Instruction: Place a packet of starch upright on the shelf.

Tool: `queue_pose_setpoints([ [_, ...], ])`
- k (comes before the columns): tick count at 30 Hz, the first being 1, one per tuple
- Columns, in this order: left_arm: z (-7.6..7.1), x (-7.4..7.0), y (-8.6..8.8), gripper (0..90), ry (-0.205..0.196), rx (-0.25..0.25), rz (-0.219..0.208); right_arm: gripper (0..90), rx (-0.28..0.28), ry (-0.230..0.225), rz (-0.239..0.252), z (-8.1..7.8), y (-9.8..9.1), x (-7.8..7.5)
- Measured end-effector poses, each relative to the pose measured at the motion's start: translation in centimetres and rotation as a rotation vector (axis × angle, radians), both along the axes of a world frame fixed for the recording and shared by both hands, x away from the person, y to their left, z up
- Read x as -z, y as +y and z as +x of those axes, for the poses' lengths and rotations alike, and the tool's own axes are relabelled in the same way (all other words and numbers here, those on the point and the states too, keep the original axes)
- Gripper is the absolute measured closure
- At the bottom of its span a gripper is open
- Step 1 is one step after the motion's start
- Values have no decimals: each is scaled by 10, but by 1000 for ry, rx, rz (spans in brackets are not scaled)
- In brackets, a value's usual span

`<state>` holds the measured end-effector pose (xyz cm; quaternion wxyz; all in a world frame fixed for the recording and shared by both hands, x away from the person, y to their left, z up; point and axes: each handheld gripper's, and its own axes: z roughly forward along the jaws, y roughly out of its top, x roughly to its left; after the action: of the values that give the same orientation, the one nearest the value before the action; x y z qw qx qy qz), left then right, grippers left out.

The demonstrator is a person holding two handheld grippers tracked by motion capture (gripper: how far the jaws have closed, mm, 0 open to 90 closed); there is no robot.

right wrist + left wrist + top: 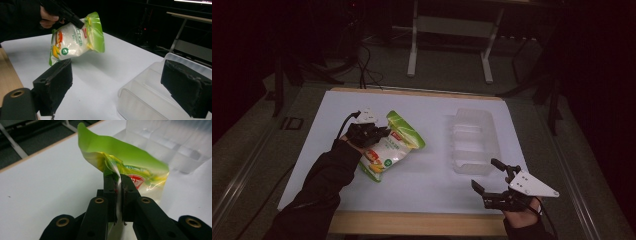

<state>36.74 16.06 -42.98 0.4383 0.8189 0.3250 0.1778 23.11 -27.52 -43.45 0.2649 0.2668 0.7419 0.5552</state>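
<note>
A green and white snack bag (pixel 389 147) hangs above the white table (pixel 427 120), tilted, with its green top edge uppermost. My left gripper (pixel 379 134) is shut on the bag's upper part; in the left gripper view the foil (pixel 120 155) is pinched between the two black jaws. The right gripper view shows the bag (pixel 75 38) lifted off the table in the other hand's gripper. My right gripper (pixel 494 179) rests near the table's front right with its jaws wide open and nothing between them, just in front of a clear plastic container (pixel 474 142).
The clear container (pixel 152 95) has divided compartments and stands at the right half of the table. The table's wooden front edge (pixel 412 222) runs along the bottom. Beyond the far edge stand a white table frame (pixel 452 40) and cables on a dark floor.
</note>
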Motion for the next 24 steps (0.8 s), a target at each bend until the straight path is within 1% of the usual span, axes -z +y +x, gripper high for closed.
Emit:
queue_pose_setpoints([
  [1, -3, -3, 1, 864, -11, -6, -6, 103, 2, -2, -1, 0, 0, 0],
  [3, -9, -8, 2, 864, -26, -6, -20, 136, -9, -5, -4, 0, 0, 0],
  [4, -11, -10, 3, 865, -42, -9, -24, 136, -14, -9, -5, -1, 0, 0],
  [5, -13, -13, 3, 865, -42, -6, -35, 136, -19, -5, -9, -1, 1, 0],
  [6, -15, -16, 3, 865, -54, -11, -50, 136, -20, -2, -13, -1, 1, 0],
  [7, -17, -17, 3, 865, -62, -12, -56, 135, -22, -4, -14, -1, 2, 0],
  [8, -18, -20, 3, 865, -64, -11, -66, 136, -21, -5, -17, -1, 3, 0],
  [10, -20, -24, 2, 865, -69, -8, -104, 136, -16, -13, -20, -1, 3, -1],
  [11, -21, -26, 1, 865, -80, -6, -115, 136, -16, -12, -21, -1, 3, -2],
  [12, -22, -28, -1, 865, -80, -3, -132, 136, -17, -6, -18, -1, 3, -2],
  [13, -23, -30, -4, 865, -89, 6, -138, 136, -16, 0, -12, -1, 4, -3],
  [17, -27, -37, -14, 865, -108, 17, -161, 135, -17, 18, -4, 1, 7, -3],
  [18, -27, -39, -16, 865, -105, 26, -175, 135, -17, 17, -2, 2, 8, -5],
  [20, -27, -42, -19, 865, -103, 30, -217, 135, -19, 4, 3, 3, 10, -9],
  [21, -27, -42, -19, 865, -103, 30, -217, 135, -23, 0, 2, 3, 12, -11],
  [22, -28, -45, -24, 865, -112, 40, -243, 135, -22, -5, 6, 6, 15, -16],
  [24, -30, -49, -31, 865, -126, 53, -248, 135, -32, -8, 17, 9, 20, -21],
])
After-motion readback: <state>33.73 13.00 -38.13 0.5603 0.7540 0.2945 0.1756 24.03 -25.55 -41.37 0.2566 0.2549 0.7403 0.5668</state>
